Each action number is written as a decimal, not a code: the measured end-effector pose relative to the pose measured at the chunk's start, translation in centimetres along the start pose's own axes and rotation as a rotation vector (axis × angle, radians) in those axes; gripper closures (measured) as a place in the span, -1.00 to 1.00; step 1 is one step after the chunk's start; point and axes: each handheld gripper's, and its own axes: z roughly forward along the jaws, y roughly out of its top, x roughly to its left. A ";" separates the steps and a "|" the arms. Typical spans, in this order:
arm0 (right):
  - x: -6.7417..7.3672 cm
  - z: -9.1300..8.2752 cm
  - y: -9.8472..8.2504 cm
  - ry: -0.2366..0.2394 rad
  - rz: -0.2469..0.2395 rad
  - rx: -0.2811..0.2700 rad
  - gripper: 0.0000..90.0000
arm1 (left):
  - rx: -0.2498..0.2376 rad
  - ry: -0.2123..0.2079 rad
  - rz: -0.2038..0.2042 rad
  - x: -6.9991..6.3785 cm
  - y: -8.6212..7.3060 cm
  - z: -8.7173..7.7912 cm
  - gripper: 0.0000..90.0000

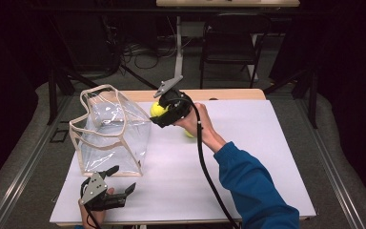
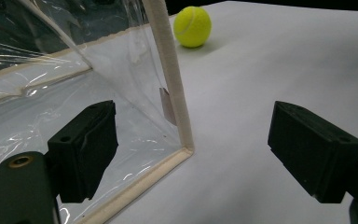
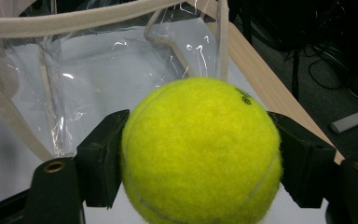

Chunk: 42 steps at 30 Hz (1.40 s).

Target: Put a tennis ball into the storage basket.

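A clear plastic bag (image 1: 112, 136) with cream trim stands open on the left of the white table (image 1: 257, 157). My right gripper (image 1: 159, 113) hovers beside the bag's upper right edge, shut on a yellow tennis ball (image 1: 157, 109). In the right gripper view that ball (image 3: 200, 154) sits squeezed between the black pads (image 3: 103, 158), with the bag (image 3: 98, 70) just behind it. A second tennis ball (image 1: 189, 134) lies on the table, partly hidden under the right hand. My left gripper (image 1: 123, 178) rests open by the bag's near corner (image 2: 184, 149), which stands between its jaws; the loose ball (image 2: 192, 26) lies beyond.
A wooden strip (image 1: 219, 94) borders the table's far edge. Behind it stand a dark folding chair (image 1: 231, 43) and a tangle of cables (image 1: 143, 55) on the floor. The right gripper's cable (image 1: 205, 167) trails across the table toward the near edge.
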 end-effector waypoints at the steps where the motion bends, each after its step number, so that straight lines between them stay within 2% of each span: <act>1: 0.0 0.0 0.2 0.000 -0.001 -0.002 -0.42 | -0.001 0.001 -0.001 0.0 0.0 0.0 -0.64; 22: 0.2 0.1 2.2 0.010 -0.006 -0.022 -0.42 | -0.004 -0.002 -0.004 0.0 0.0 0.0 -0.64; 31: 0.1 0.4 2.5 0.011 -0.008 -0.021 -0.42 | -0.007 -0.001 -0.007 0.1 0.0 0.0 -0.64; 42: 0.2 0.5 3.4 0.009 -0.014 -0.046 -0.42 | -0.010 -0.001 -0.011 0.1 0.0 0.0 -0.64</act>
